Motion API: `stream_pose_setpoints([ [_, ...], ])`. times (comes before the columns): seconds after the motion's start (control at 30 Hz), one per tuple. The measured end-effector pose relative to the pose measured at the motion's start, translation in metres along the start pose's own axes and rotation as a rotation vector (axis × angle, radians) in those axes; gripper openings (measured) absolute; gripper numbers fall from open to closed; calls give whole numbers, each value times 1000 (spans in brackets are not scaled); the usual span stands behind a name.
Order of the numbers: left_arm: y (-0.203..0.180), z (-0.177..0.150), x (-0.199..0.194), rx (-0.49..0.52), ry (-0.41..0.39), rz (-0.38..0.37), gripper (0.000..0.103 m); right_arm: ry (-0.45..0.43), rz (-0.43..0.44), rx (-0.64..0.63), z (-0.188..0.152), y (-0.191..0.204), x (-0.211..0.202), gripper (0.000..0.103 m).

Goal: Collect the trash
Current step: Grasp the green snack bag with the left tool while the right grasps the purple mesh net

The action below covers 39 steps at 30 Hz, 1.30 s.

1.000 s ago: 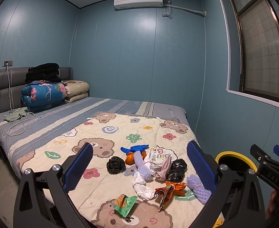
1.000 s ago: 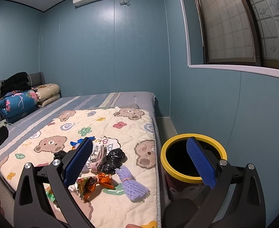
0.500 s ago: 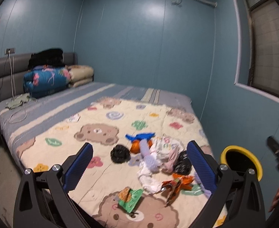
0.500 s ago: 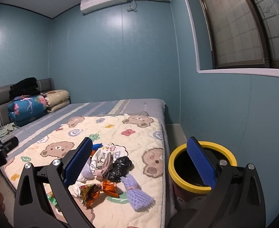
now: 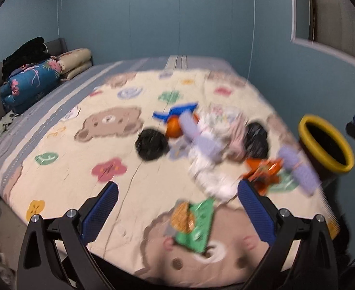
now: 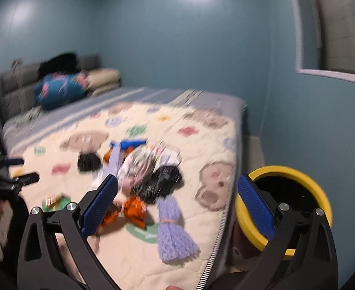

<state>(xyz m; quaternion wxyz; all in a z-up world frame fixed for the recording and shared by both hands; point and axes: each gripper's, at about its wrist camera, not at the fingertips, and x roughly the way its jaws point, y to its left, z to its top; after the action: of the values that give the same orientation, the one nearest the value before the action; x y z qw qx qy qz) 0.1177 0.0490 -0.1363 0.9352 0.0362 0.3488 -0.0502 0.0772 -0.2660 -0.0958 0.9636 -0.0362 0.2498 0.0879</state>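
Trash lies in a heap on the bear-print quilt (image 5: pixel 85 159): a green wrapper (image 5: pixel 194 222), an orange wrapper (image 5: pixel 262 171), two black bags (image 5: pixel 151 142) (image 6: pixel 163 183), white crumpled paper (image 5: pixel 211 169), purple foam nets (image 6: pixel 172 229) (image 5: pixel 298 169) and a blue scrap (image 5: pixel 175 111). My left gripper (image 5: pixel 176 207) is open just above the green wrapper, holding nothing. My right gripper (image 6: pixel 177 203) is open above the bed's near corner, empty, with the purple net and orange wrapper (image 6: pixel 129 212) between its fingers. The yellow-rimmed black bin (image 6: pixel 298 176) (image 5: pixel 322 142) stands beside the bed on the right. Both views are blurred.
Folded blankets and dark clothes (image 5: pixel 32 72) are stacked at the headboard. A cable and a small grey item (image 5: pixel 1 125) lie on the striped sheet. A blue wall with a window ledge (image 6: pixel 334 77) runs close along the right.
Both grippers have tilted down and moved closer to the bed. The trash heap looms larger; the air conditioner has left both views. Both stay open.
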Motion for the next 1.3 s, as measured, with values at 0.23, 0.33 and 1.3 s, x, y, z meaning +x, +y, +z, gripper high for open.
stream_pose_setpoints([
  [0.23, 11, -19, 35, -28, 88, -31, 96, 163, 36, -66, -36, 3, 53, 95],
  [0.33, 9, -22, 45, -21, 104, -13, 96, 213, 43, -26, -42, -7, 73, 95],
  [1.3, 25, -39, 99, -118, 218, -207, 34, 434, 72, 20, -60, -3, 146, 29],
])
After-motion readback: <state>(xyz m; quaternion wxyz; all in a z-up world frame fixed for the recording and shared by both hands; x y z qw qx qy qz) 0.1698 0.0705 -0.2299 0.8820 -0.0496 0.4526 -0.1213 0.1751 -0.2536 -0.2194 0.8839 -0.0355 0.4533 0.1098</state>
